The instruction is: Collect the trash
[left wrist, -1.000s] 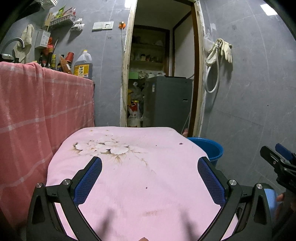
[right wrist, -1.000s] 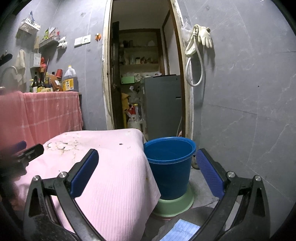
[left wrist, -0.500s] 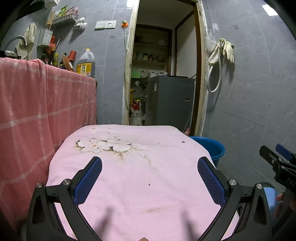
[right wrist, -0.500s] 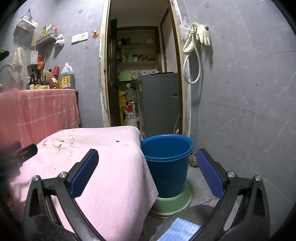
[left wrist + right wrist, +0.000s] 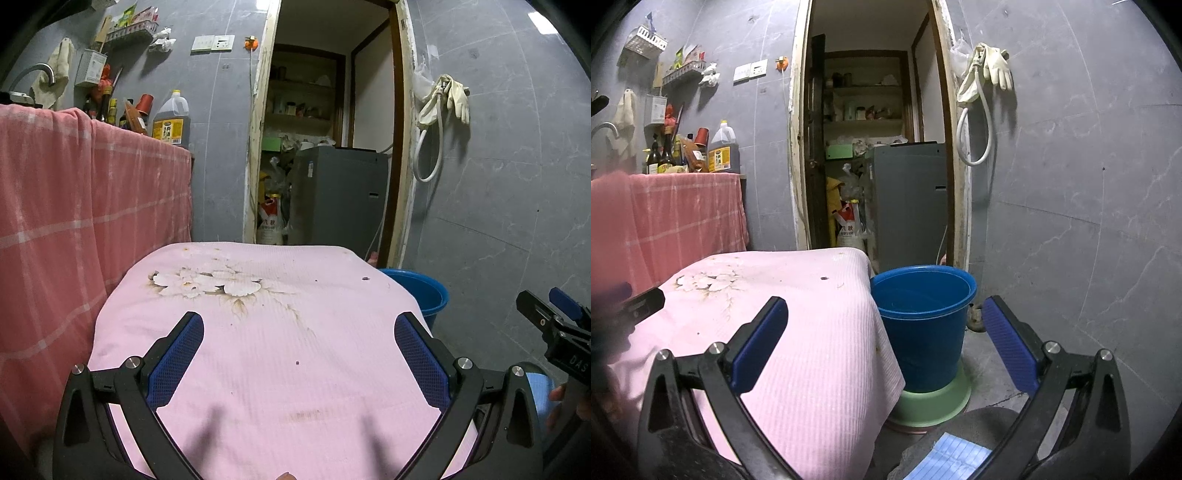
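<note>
Trash: we find only small dark crumbs point(image 5: 297, 363) scattered on the pink cloth point(image 5: 280, 332) that covers the bench; nothing larger shows there.
Bucket: we see the blue bucket point(image 5: 925, 325) standing on the floor just beside the bench's right edge, on a green base point(image 5: 934, 404); as far as the right wrist view reaches, its inside looks bare, though the bottom is only partly shown.
Left gripper point(image 5: 295, 354): we hold it low over the near part of the cloth, fingers spread wide, nothing between them.
Right gripper point(image 5: 886, 332): we hold it off the bench's right corner, facing the bucket, fingers spread wide and carrying nothing.
Progress: we judge that this fits two stages, either a bench already picked over with only specks left, or one where the bigger pieces lie out of view; the pictures do not settle which.
Blue paper point(image 5: 945, 461): we note a lined blue sheet low at the frame's bottom edge in the right wrist view; whether it counts as trash we cannot tell.
Change: compared with a second ago, we see both views shifted a little, the doorway and bucket sitting slightly differently in frame, while the fingers of both grippers stay as wide apart as they were and the cloth keeps the same specks.
</note>
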`<state>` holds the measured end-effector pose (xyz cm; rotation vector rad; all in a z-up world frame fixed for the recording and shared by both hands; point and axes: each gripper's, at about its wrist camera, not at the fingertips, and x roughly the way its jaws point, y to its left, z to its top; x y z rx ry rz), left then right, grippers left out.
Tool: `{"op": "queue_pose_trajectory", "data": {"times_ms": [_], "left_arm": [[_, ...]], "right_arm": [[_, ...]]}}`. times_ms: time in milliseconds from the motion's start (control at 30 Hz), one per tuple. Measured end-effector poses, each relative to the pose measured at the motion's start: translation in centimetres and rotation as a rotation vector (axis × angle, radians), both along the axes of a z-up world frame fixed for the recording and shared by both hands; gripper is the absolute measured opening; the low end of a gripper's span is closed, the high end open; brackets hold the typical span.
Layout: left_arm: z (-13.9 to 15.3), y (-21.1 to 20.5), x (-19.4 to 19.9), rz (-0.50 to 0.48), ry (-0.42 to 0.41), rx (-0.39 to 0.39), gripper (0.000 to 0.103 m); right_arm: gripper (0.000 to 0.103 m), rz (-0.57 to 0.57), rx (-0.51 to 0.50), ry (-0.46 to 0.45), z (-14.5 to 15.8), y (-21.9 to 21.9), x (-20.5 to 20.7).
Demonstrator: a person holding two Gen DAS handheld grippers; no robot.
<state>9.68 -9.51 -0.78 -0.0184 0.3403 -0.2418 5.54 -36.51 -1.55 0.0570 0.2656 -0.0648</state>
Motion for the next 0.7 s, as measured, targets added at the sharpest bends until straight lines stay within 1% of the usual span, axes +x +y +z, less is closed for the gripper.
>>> {"op": "queue_pose_trajectory", "data": {"times_ms": [700], "left_arm": [[-0.11, -0.01, -0.17, 0.003, 0.0, 0.004, 0.101]], "right_arm": [[0.103, -0.001, 0.001, 0.002, -0.04, 0.16, 0.07]]}}
